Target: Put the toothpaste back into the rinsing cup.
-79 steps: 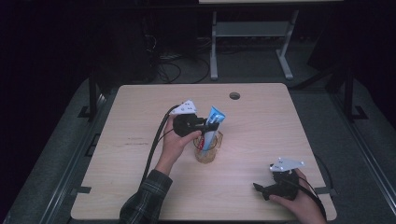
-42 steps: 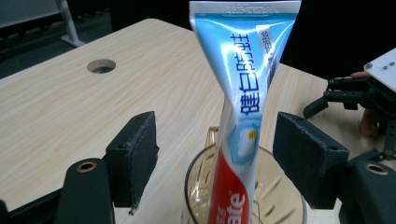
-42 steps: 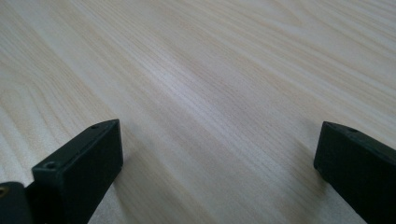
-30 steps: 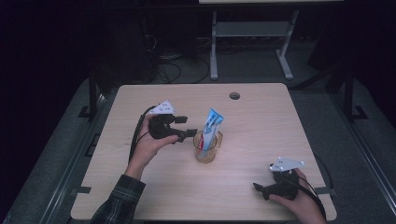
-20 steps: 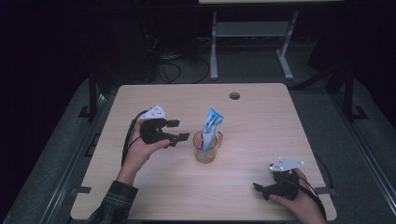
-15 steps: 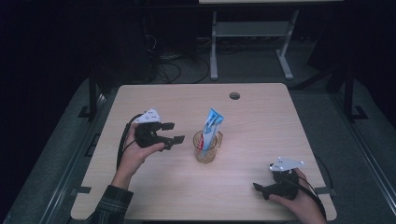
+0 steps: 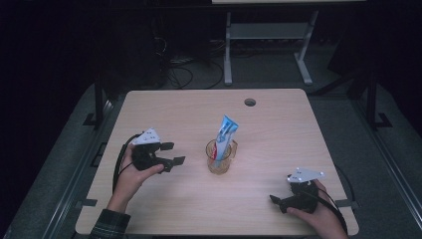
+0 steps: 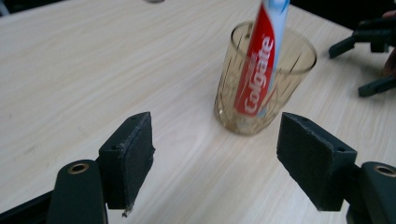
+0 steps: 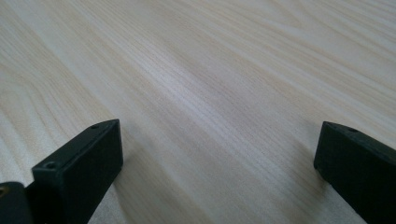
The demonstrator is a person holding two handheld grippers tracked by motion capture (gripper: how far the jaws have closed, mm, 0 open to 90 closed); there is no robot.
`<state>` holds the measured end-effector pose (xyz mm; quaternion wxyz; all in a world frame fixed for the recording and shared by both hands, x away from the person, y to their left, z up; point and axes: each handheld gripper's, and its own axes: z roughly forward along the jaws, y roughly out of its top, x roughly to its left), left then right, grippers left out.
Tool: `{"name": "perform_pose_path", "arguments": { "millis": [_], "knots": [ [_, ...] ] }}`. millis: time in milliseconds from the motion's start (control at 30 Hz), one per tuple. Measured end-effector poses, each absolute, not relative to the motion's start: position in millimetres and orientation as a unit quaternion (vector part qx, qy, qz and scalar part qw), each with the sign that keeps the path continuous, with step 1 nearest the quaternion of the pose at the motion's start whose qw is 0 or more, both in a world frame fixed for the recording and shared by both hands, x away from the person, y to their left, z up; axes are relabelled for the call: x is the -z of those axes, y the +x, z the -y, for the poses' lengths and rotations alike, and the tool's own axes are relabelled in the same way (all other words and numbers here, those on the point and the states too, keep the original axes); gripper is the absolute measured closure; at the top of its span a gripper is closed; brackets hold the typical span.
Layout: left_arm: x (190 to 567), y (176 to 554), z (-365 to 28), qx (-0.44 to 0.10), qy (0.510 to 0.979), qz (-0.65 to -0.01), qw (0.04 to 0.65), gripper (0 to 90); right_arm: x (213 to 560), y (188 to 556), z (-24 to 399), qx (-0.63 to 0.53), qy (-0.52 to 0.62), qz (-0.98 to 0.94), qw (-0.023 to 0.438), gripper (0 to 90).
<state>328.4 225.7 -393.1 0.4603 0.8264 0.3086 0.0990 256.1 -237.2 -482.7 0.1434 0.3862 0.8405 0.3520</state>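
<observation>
left gripper: jaws wide apart, empty | right gripper: jaws wide apart, empty, low over worktop | toothpaste tube: upright, leaning in glass, ahead of left gripper, apart from it | glass: between both grippers

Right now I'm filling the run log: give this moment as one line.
tube: upright in glass | left tongs: open, beside glass | right tongs: open, on table
</observation>
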Motion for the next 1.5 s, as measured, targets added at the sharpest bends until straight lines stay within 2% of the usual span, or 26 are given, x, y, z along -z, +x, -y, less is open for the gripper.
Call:
{"name": "perform_pose_path", "arguments": {
  "millis": [967,1500],
  "knots": [
    [443,288,-264,-0.121,0.834,-0.382,0.378,23.9,483,255,237,-0.351,0.389,-0.839,0.143,0.6],
    [467,273,-280,-0.162,0.835,-0.41,0.331,22.3,483,255,237,-0.351,0.39,-0.839,0.144,0.6]
  ]
}}
